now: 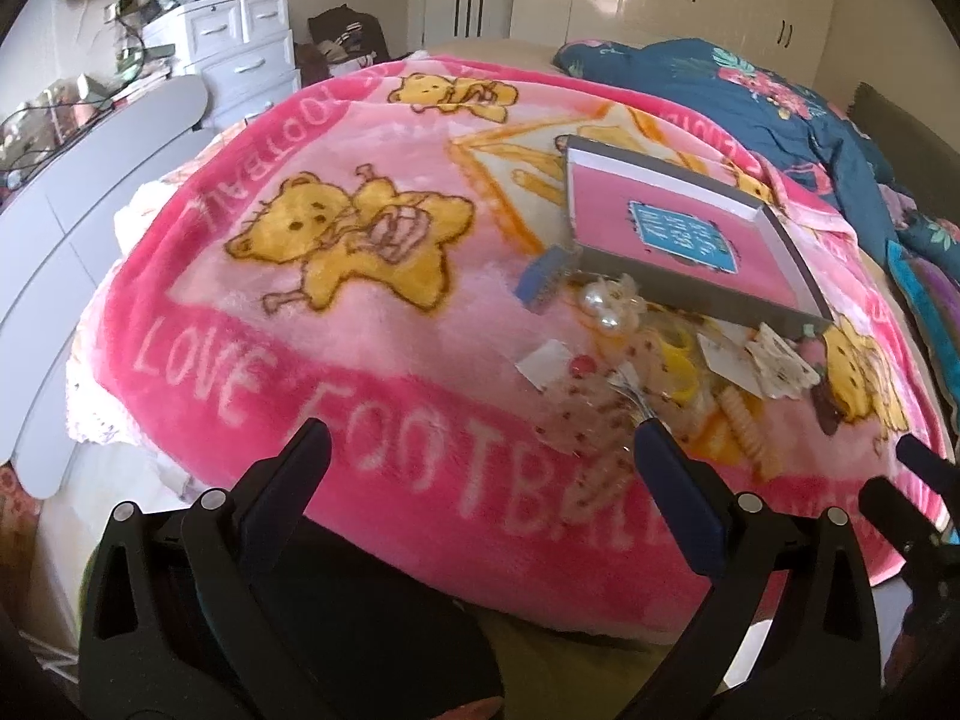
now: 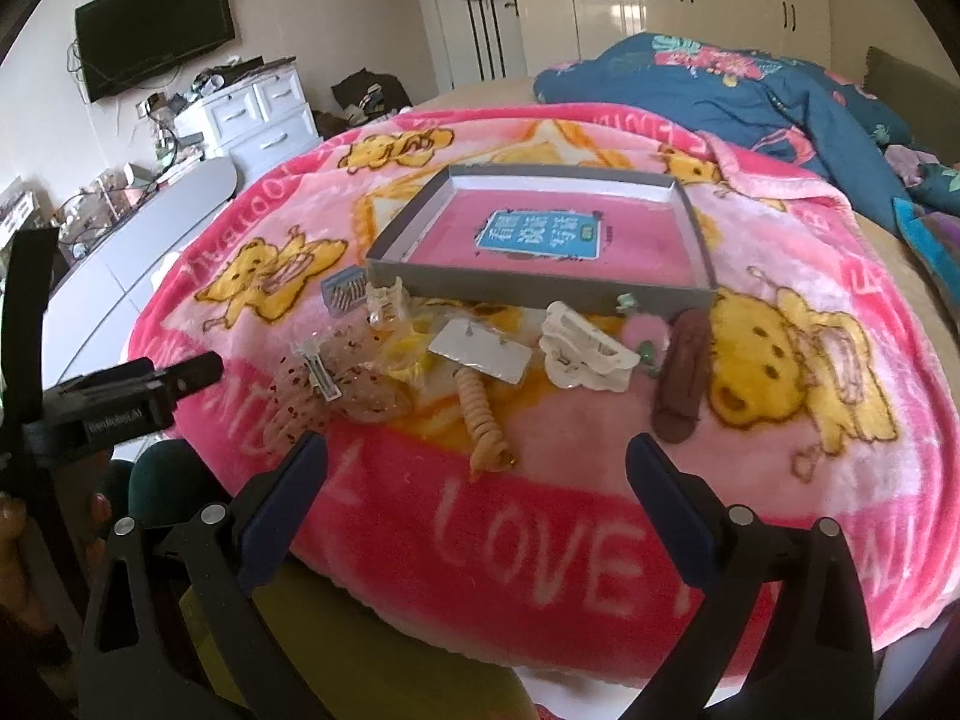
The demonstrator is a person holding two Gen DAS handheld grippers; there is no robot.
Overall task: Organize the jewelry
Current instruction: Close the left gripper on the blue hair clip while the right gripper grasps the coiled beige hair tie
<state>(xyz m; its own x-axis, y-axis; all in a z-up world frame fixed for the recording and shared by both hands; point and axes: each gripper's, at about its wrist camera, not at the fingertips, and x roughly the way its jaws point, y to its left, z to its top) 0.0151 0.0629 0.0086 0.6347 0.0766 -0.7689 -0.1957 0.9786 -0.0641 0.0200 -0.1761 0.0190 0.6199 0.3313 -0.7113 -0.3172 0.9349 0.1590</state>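
Both grippers' fingers spread wide, left gripper [image 1: 480, 438], right gripper [image 2: 477, 450]; nothing pinched. Blanket [image 2: 540, 540] reads "LOVE FOOTBALL". Grey tray [image 2: 543, 288] holds blue label [image 2: 540, 235], Chinese characters.

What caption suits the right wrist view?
Open right gripper faces hair accessories scattered before a shallow grey cardboard tray on a pink blanket.

Bed under pink bear-print blanket [image 2: 540, 540]. On it: shallow grey tray [image 2: 699, 246], blue comb clip [image 2: 343, 294], white claw clip [image 2: 579, 351], brown barrette [image 2: 681, 378], beige spiral hair tie [image 2: 483, 420], earring card [image 2: 480, 354]. Blue floral duvet [image 2: 750, 96] behind.
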